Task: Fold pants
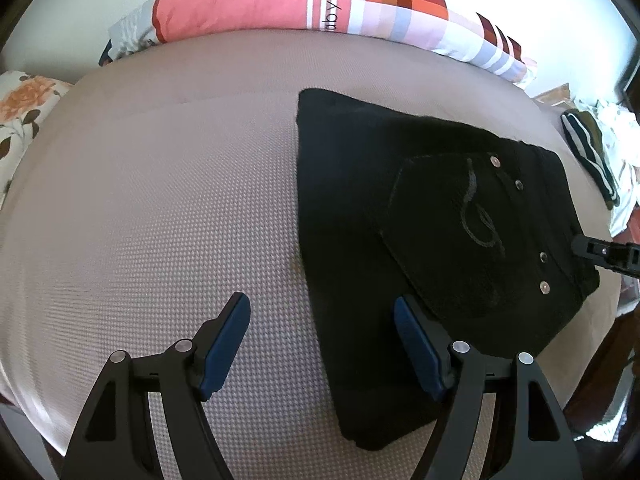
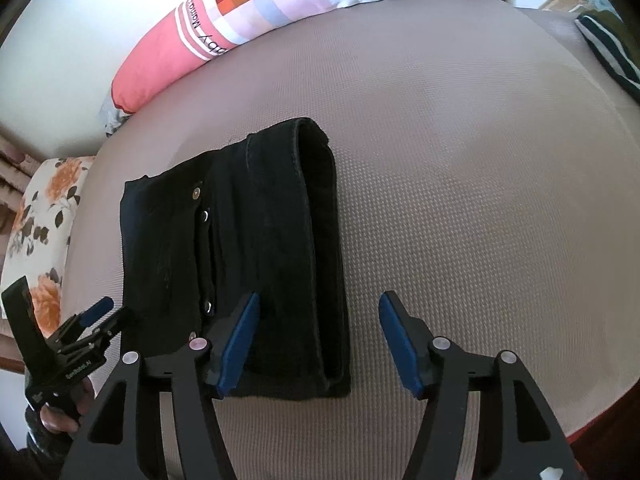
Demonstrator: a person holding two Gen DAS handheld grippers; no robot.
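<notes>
Now, starting at your far left, a floral cushion (image 1: 24,120) sits at the edge of the taupe textured mattress (image 1: 160,200), and along the far side lies a long pillow (image 1: 248,4) in coral pink with a checked patch of orange, red and pale squares. Your left gripper (image 1: 322,344) hangs over the mattress with its blue-padded fingers (image 1: 224,344) spread wide and nothing between them; its left pad is over bare mattress, while its right pad stands at the near left edge of the black pants (image 1: 432,216), though whether it touches the cloth you cannot tell from this view. Those pants lie folded into a compact rectangle on the mattress, a back pocket with curly stitching and metal rivets facing up. Moving right, your right gripper (image 2: 320,344) is also spread apart and pinches nothing: its left pad hovers over the folded bundle by the rivets, its right pad over bare mattress, and the thick rolled edge of the pants lies in the gap, unpressed. Further right, at the mattress edge, a heap of striped dark and white clothes (image 1: 592,152) is bunched well apart from the pants.
</notes>
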